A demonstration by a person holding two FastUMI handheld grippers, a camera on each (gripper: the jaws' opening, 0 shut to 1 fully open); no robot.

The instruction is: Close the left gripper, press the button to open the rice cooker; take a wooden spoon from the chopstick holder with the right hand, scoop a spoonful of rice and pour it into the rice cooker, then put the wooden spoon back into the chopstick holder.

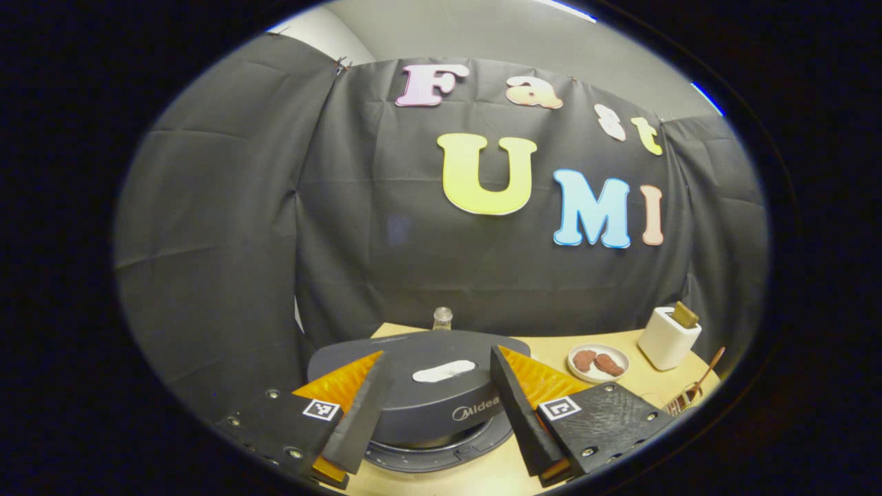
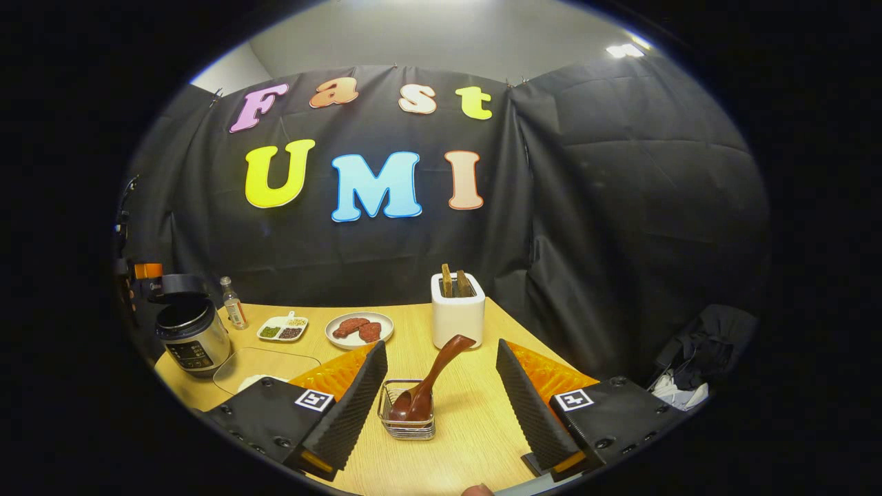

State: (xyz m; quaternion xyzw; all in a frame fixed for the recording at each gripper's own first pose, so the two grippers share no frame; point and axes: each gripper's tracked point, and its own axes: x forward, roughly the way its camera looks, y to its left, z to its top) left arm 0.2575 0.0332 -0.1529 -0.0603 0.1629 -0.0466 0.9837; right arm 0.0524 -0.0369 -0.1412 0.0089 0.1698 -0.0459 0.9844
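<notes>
The rice cooker [image 2: 191, 337] stands at the table's far left in the right gripper view, with its dark lid [image 2: 176, 284] raised above the pot. In the left gripper view that lid [image 1: 413, 396] lies close ahead, and my left gripper [image 1: 439, 355] is open with a finger on either side of it, not pressing. The brown wooden spoon [image 2: 433, 373] leans bowl-down in the small wire chopstick holder [image 2: 406, 421]. My right gripper [image 2: 441, 346] is open, and the holder and spoon sit between its spread fingers, untouched. The spoon [image 1: 706, 375] and holder [image 1: 682, 398] also show far right.
A white toaster [image 2: 457, 317] with bread stands behind the holder. A plate of meat [image 2: 358, 328], a small divided dish [image 2: 282, 329] and a little bottle [image 2: 234, 303] line the back of the wooden table [image 2: 475, 427]. A clear tray [image 2: 265, 362] lies beside the cooker.
</notes>
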